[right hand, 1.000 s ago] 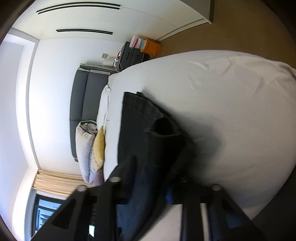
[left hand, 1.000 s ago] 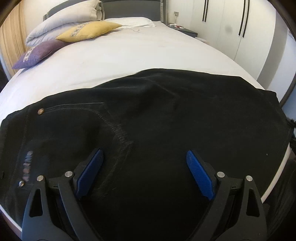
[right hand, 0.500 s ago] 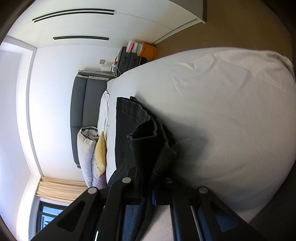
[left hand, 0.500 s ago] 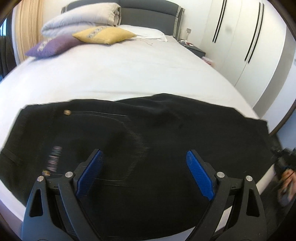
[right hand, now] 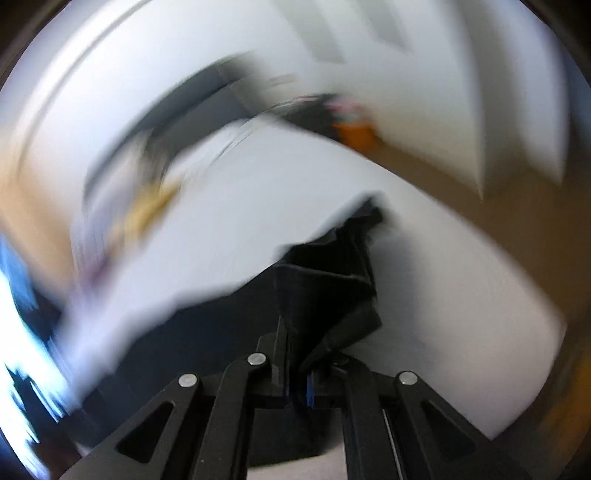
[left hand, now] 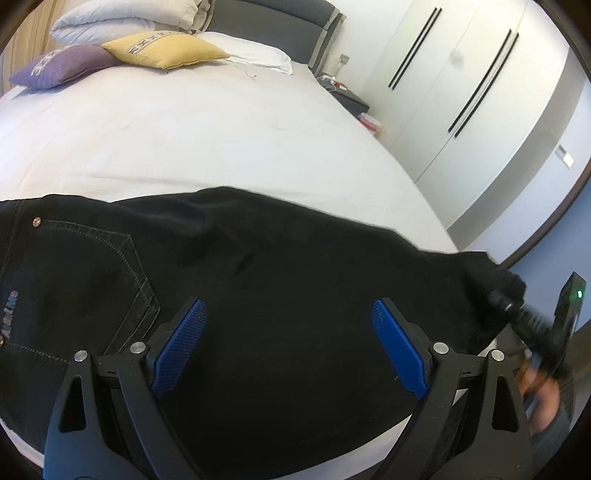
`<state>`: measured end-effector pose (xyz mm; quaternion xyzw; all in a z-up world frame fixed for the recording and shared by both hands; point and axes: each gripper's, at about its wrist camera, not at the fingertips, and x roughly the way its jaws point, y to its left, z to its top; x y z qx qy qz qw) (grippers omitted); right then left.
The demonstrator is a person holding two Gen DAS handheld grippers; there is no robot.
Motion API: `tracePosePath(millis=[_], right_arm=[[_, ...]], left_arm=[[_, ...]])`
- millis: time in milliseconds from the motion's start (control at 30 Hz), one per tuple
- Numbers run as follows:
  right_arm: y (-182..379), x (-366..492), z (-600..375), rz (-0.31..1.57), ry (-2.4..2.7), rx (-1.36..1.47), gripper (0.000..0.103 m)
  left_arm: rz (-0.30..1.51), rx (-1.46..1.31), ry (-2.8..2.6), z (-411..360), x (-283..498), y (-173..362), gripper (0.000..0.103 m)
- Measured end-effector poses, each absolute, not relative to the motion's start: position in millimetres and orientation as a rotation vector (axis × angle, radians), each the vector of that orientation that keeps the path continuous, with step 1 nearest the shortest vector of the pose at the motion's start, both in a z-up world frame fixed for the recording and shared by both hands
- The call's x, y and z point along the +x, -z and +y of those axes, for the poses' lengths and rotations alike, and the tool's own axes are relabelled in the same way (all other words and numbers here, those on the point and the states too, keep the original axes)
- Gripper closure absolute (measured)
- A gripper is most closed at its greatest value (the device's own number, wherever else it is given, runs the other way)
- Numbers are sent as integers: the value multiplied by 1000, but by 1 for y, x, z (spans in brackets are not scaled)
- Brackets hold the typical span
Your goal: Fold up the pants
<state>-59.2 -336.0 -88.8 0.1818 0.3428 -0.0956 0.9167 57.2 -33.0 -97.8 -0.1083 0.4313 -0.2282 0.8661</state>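
Observation:
Black pants (left hand: 266,295) lie flat across the near edge of a white bed (left hand: 192,140), back pocket and waist at the left. My left gripper (left hand: 288,332) hovers above the middle of the pants, open, blue pads wide apart with nothing between them. In the right wrist view, which is blurred, my right gripper (right hand: 299,373) is shut on the bunched black hem of the pants (right hand: 332,280), which stands up from the jaws. The right gripper (left hand: 506,302) also shows at the far right of the left wrist view, at the pants' leg end, with a hand behind it.
A purple cushion (left hand: 62,66), a yellow cushion (left hand: 166,48) and white pillows (left hand: 122,18) sit at the head of the bed. White wardrobe doors (left hand: 461,92) line the right wall. A dark bedside table (left hand: 347,96) stands beside the bed. Brown floor (right hand: 498,192) lies beyond the bed corner.
My left gripper has risen and turned, so more bed and wardrobe show. My right gripper closed fully on the hem and has swung round fast, blurring its view.

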Motion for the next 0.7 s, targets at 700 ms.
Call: tracePosePath(millis=[700], right_arm=[[104, -58, -220, 725, 112, -178, 97]], left_arm=[[1252, -421, 766, -145, 105, 131, 11]])
